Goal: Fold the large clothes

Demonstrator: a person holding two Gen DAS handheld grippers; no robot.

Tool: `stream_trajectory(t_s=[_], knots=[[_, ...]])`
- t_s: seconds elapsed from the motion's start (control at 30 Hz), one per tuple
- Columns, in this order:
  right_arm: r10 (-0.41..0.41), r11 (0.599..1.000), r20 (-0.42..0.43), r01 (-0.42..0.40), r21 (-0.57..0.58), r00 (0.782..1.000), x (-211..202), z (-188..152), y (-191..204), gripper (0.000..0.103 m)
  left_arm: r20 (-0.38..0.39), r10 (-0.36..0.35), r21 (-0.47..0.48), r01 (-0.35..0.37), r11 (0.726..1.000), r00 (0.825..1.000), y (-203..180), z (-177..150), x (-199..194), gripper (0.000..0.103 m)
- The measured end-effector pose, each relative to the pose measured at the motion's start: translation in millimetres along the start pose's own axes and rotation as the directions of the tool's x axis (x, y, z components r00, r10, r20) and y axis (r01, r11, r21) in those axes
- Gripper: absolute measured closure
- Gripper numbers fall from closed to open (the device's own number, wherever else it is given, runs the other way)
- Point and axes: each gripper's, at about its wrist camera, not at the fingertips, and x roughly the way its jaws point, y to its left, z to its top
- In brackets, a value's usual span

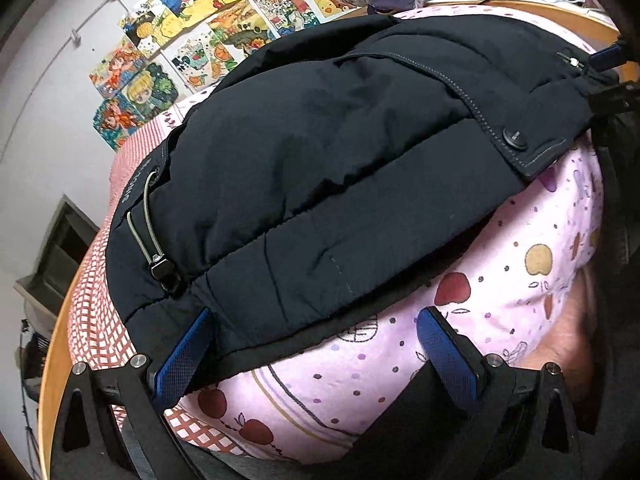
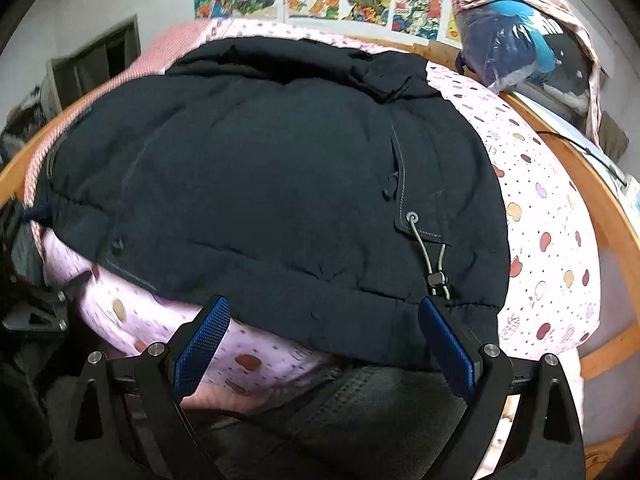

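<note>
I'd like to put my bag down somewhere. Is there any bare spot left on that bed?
The dark jacket fills the middle. Bare pink bedding shows right of it, up to the wooden rail, and in a narrow strip along the near hem by the left gripper. The far right corner is crowded with a pile of bags.

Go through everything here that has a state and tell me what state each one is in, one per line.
Jacket: folded into a bundle, lying on the bedspread.
Drawstring toggle: hanging loose at the jacket's hem.
Snap button: unfastened, showing on the flap.
Bedspread: spread over the bed.
Left hand-held gripper: open, at the jacket's near edge.
Right hand-held gripper: open, at the hem.
</note>
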Motion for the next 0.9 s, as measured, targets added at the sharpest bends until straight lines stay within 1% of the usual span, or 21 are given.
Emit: stream_trajectory(t_s=[0.07, 0.2, 0.23, 0.27, 0.3, 0.33, 0.37, 0.43, 0.47, 0.5, 0.53, 0.57, 0.63, 0.67, 0.73, 0.9], knots=[[-0.013, 1.000, -0.016, 0.013, -0.017, 1.000, 3.5, -2.4, 0.4, 0.010, -0.001, 0.016, 0.000, -0.016, 1.000, 1.000, -0.9, 0.3, 0.3, 0.005], [-0.001, 1.000, -0.027, 0.000, -0.028, 1.000, 6.0, -3.0, 1.8, 0.010, -0.001, 0.039, -0.002, -0.039, 0.999, 0.999, -1.6, 0.8, 0.5, 0.011], [0.003, 0.999, -0.033, -0.004, -0.035, 0.999, 6.7, -3.3, 2.4, 0.010, 0.001, 0.048, -0.007, -0.048, 0.999, 0.999, -0.8, 0.9, 0.1, 0.017], [0.007, 0.999, -0.043, -0.009, -0.051, 0.999, 8.2, -3.7, 4.4, 0.010, 0.003, 0.056, -0.013, -0.056, 0.998, 0.998, 2.5, 1.8, 1.4, 0.026], [0.007, 0.998, -0.053, -0.011, -0.069, 0.999, 10.1, -3.7, 5.8, 0.010, 0.005, 0.067, -0.024, -0.066, 0.998, 0.998, 4.6, 2.2, 0.2, 0.031], [0.004, 0.996, -0.068, -0.010, -0.094, 0.998, 12.5, -4.5, 9.3, 0.010, 0.009, 0.080, -0.034, -0.080, 0.996, 0.997, 8.0, 3.4, 0.4, 0.044], [0.001, 0.994, -0.073, -0.009, -0.108, 0.997, 13.5, -4.7, 11.3, 0.010, 0.012, 0.090, -0.043, -0.089, 0.995, 0.996, 10.2, 3.8, -0.7, 0.053], [-0.006, 0.991, -0.080, -0.004, -0.134, 0.997, 14.7, -4.7, 15.9, 0.010, 0.028, 0.093, -0.050, -0.092, 0.995, 0.995, 16.0, 6.3, -3.1, 0.061], [-0.007, 0.990, -0.079, -0.004, -0.139, 0.997, 14.6, -4.4, 16.8, 0.010, 0.034, 0.098, -0.046, -0.097, 0.994, 0.995, 17.6, 7.3, -3.9, 0.070], [-0.006, 0.990, -0.081, -0.006, -0.142, 0.997, 14.6, -4.1, 17.5, 0.010, 0.047, 0.115, -0.038, -0.113, 0.993, 0.992, 19.2, 9.6, -6.6, 0.076], [-0.007, 0.990, -0.083, -0.005, -0.141, 0.997, 14.7, -3.9, 17.7, 0.010, 0.063, 0.119, -0.034, -0.117, 0.993, 0.991, 21.2, 11.8, -9.1, 0.084], [-0.008, 0.990, -0.086, -0.003, -0.139, 0.996, 15.1, -3.5, 16.9, 0.010, 0.083, 0.111, -0.035, -0.109, 0.993, 0.990, 24.0, 14.4, -13.5, 0.089], [-0.017, 0.991, -0.089, 0.005, -0.137, 0.996, 15.3, -4.0, 16.9, 0.010, 0.105, 0.083, -0.052, -0.078, 0.996, 0.991, 31.0, 19.7, -21.1, 0.092], [-0.023, 0.991, -0.088, 0.011, -0.135, 0.996, 15.8, -3.6, 17.9, 0.010, 0.116, 0.055, -0.070, -0.047, 0.996, 0.992, 37.2, 24.9, -26.6, 0.093], [-0.041, 0.991, -0.082, 0.031, -0.127, 0.996, 14.9, -3.7, 18.4, 0.010, 0.129, 0.025, -0.090, -0.014, 0.996, 0.991, 47.0, 30.9, -30.6, 0.093], [-0.054, 0.989, -0.064, 0.045, -0.138, 0.996, 12.5, -4.7, 21.1, 0.010, 0.175, -0.039, -0.147, 0.065, 0.987, 0.984, 68.7, 52.3, -44.1, 0.095]])
